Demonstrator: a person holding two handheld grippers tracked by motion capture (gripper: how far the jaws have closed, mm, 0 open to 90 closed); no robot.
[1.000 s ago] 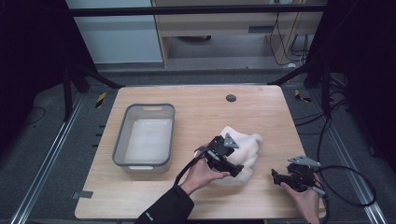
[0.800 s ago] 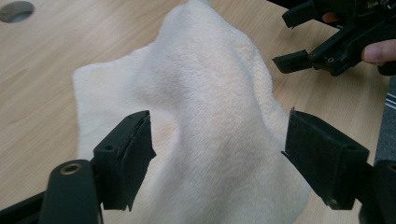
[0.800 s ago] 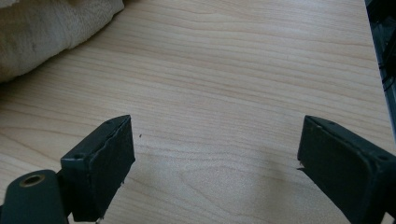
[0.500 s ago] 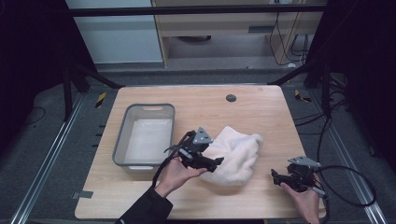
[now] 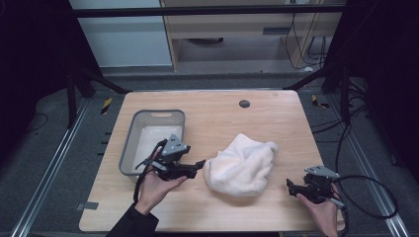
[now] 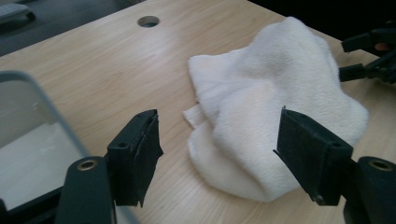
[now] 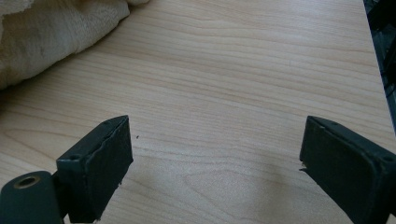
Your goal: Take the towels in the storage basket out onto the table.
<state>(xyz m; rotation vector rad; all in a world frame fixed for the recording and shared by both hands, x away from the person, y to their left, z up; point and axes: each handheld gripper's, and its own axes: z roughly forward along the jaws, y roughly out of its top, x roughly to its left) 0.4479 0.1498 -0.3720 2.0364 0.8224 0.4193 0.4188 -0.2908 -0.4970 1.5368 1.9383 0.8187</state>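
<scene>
Dark floor surrounds the wooden tabletop (image 5: 257,118), where a towel (image 5: 242,165) lies bunched mid-table beside a bin (image 5: 129,148). Left gripper (image 5: 200,164), jaws apart and just been closing with nothing between them, hovers by the towel; regrasping seems next. Right gripper (image 5: 289,185) gapes, empty.
</scene>
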